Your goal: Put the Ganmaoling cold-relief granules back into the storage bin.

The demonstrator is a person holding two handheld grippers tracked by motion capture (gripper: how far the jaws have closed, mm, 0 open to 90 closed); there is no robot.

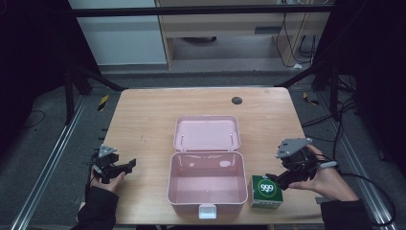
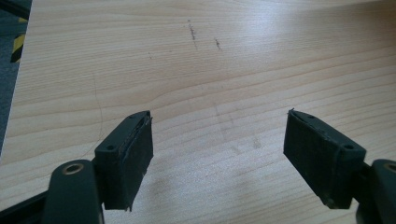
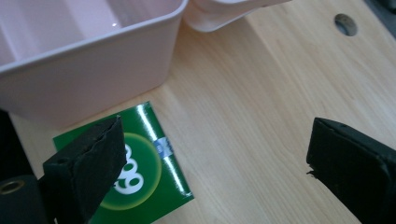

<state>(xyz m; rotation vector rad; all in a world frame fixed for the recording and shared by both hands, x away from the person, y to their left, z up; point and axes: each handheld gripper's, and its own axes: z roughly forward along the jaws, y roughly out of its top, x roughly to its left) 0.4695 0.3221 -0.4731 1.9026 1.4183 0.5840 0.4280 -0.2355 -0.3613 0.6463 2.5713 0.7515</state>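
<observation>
A pink plastic box (image 1: 207,198) stands open near the table's front edge, its lid (image 1: 207,133) laid back flat. In the right gripper view the box's side wall (image 3: 84,79) fills the upper left. A green and white carton marked 999 (image 1: 266,190) sits on the table just right of the box; its green top (image 3: 140,163) lies under my right gripper's left jaw. My right gripper (image 1: 282,179) hovers beside and above the carton, open, jaws wide with nothing between them (image 3: 215,163). My left gripper (image 1: 125,166) rests open over bare wood at the table's left (image 2: 217,158).
A dark round hole (image 1: 236,100) marks the far side of the wooden table (image 1: 143,120); it also shows as the hole (image 3: 346,23) in the right gripper view. Metal rails and cables run along the floor on both sides.
</observation>
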